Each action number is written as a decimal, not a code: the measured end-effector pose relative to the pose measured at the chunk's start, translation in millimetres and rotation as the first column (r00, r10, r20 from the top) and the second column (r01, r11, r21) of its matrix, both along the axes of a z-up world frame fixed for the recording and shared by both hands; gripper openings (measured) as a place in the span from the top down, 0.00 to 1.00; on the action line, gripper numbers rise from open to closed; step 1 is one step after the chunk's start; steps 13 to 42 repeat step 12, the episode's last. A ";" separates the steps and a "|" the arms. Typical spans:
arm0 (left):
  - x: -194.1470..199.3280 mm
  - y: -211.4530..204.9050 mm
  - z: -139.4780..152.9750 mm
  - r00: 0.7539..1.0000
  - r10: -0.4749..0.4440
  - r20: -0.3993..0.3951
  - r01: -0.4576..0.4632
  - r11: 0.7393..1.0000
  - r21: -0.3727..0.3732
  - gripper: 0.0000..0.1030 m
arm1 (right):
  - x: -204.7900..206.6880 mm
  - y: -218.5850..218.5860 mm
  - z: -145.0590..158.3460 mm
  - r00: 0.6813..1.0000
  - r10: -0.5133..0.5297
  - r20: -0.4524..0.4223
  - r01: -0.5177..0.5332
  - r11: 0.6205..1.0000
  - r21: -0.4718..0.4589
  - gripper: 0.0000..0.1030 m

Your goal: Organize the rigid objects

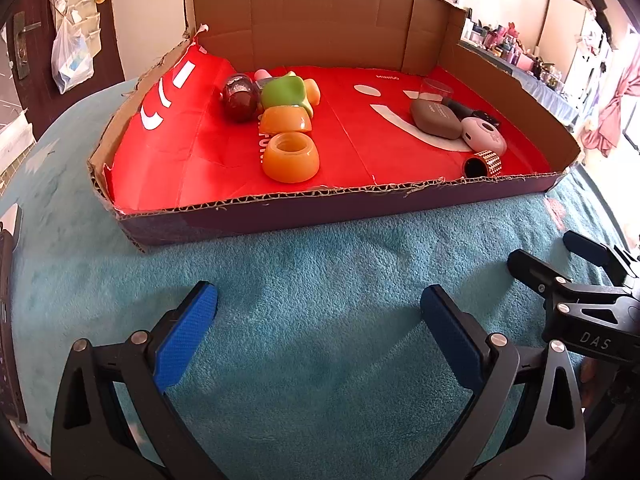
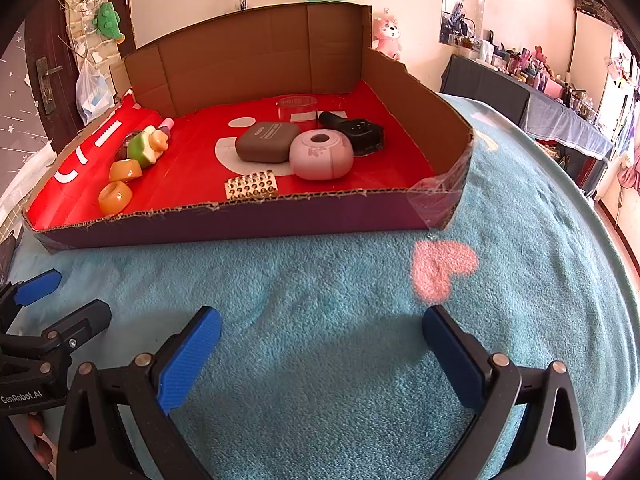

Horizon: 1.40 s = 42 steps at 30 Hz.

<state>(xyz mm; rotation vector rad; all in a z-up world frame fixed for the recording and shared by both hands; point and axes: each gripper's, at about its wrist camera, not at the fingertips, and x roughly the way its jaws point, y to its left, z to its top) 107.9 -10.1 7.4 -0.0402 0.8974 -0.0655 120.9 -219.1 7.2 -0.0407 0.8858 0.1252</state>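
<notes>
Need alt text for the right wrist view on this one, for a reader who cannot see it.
The open right gripper hovers over a teal fleece blanket, facing a shallow cardboard tray lined in red. Inside, orange rings and a green piece line the left, while a brown case, a pink round gadget and a studded cylinder cluster right. The left gripper shows at the left edge.

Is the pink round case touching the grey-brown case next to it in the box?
Touching. In the right wrist view the pink round case presses against the side of the grey-brown case, with no red floor showing between them.
</notes>
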 end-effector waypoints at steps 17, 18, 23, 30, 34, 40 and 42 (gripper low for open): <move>0.2 -0.9 -0.1 1.000 0.003 -0.002 -0.003 1.000 0.007 0.00 | -1.2 -0.7 -0.4 1.000 -0.003 0.005 0.003 1.000 -0.003 0.00; 0.2 -0.9 -0.1 1.000 0.003 -0.002 -0.003 1.000 0.007 0.00 | -1.2 -0.7 -0.4 1.000 -0.003 0.005 0.003 1.000 -0.003 0.00; 0.2 -0.9 -0.1 1.000 0.003 -0.002 -0.003 1.000 0.007 0.00 | -1.2 -0.7 -0.4 1.000 -0.003 0.005 0.003 1.000 -0.003 0.00; 0.2 -0.9 -0.1 1.000 0.003 -0.002 -0.003 1.000 0.007 0.00 | -1.2 -0.7 -0.4 1.000 -0.003 0.005 0.003 1.000 -0.003 0.00; 0.2 -0.9 -0.1 1.000 0.003 -0.002 -0.003 1.000 0.007 0.00 | -1.2 -0.7 -0.4 1.000 -0.003 0.005 0.003 1.000 -0.003 0.00; 0.2 -0.9 -0.1 1.000 0.003 -0.002 -0.003 1.000 0.007 0.00 | -1.2 -0.7 -0.4 1.000 -0.003 0.005 0.003 1.000 -0.003 0.00; 0.2 -0.9 -0.1 1.000 0.003 -0.002 -0.003 1.000 0.007 0.00 | -1.2 -0.7 -0.4 1.000 -0.003 0.005 0.003 1.000 -0.003 0.00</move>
